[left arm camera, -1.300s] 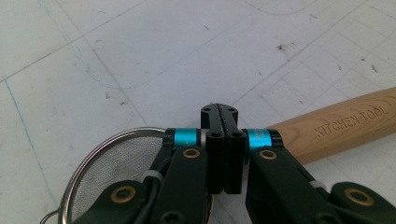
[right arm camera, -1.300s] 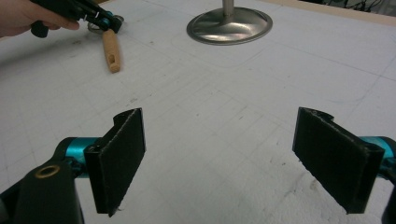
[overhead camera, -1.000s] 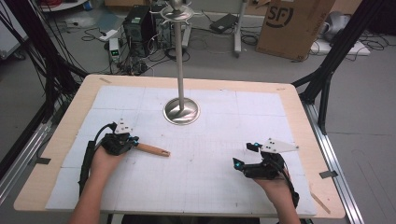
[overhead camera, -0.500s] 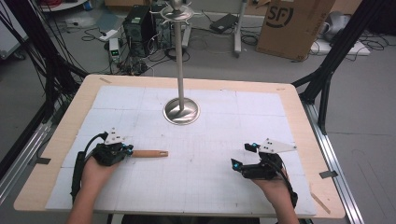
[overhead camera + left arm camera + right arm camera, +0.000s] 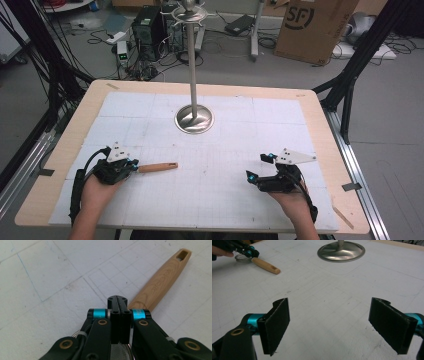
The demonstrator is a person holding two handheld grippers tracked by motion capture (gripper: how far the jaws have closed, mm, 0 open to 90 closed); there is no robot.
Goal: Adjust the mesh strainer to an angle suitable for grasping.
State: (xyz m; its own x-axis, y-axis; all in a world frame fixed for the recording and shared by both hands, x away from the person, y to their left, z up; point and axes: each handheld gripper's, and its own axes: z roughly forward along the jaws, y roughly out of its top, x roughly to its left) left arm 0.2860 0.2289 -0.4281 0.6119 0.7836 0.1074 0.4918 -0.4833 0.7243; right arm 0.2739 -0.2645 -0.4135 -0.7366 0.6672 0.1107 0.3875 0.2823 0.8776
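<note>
A small strainer with a wooden handle point(image 5: 157, 166) lies at the near left of the white mat point(image 5: 225, 150). My left gripper point(image 5: 134, 167) sits at its head end with the jaws pressed together, shut on the strainer. In the left gripper view the closed jaw tips point(image 5: 117, 298) lie beside the handle point(image 5: 160, 282), and wire mesh shows under them. The right gripper view shows the strainer's metal ring point(image 5: 241, 257) under the left gripper point(image 5: 249, 251). My right gripper point(image 5: 259, 166) rests at the near right, open, with nothing between its pads point(image 5: 277, 325).
A steel stand with a round base point(image 5: 194, 119) and a tall pole point(image 5: 192, 65) stands at the middle back of the mat. The wooden table edge point(image 5: 345, 165) runs along the right. Cables, a computer and a cardboard box point(image 5: 315, 27) lie on the floor beyond.
My left gripper has drawn a little toward the near left, taking the strainer along. The handle has swung from pointing near-right to almost level. The right gripper has stayed still.
</note>
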